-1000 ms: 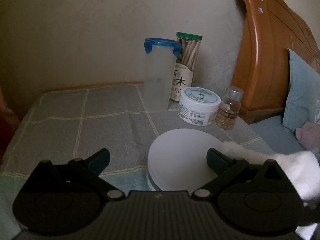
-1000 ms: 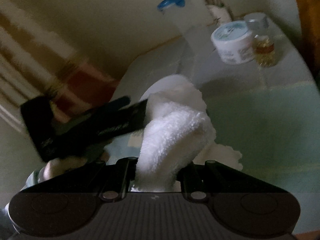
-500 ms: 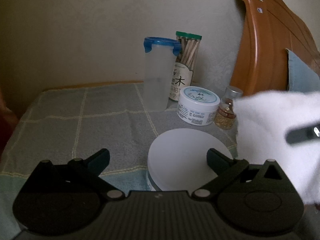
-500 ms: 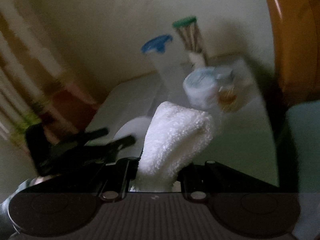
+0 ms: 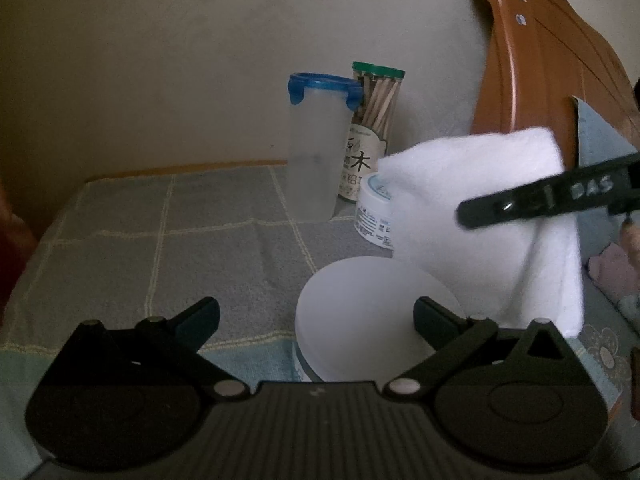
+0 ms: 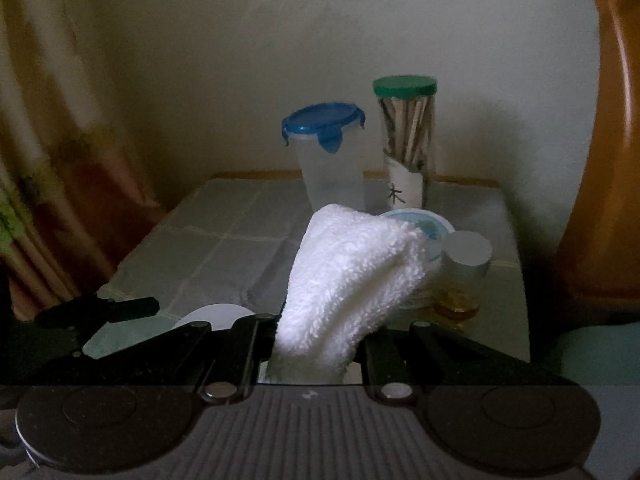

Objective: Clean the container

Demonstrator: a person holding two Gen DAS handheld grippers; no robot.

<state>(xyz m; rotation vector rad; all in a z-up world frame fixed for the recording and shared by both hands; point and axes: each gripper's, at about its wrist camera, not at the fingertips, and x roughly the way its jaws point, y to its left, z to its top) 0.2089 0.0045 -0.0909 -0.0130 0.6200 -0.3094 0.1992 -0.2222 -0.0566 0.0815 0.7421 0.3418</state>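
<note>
Right claw point(image 6: 316, 344) clamped on white cloth point(image 6: 352, 272), raised ready for wiping; left claw point(image 5: 316, 316) spread wide around frosted round container point(image 5: 372, 316) at surface point(image 5: 160, 248) near edge, steadying it

Both views are dim, with soft greyish light and no glare. Fisheye bending curves the headboard point(image 5: 532, 64) and darkens the corners. The white cloth point(image 5: 480, 216) is smeared by motion in the left view; the curtain point(image 6: 44, 160) looks blurred in the right.
</note>
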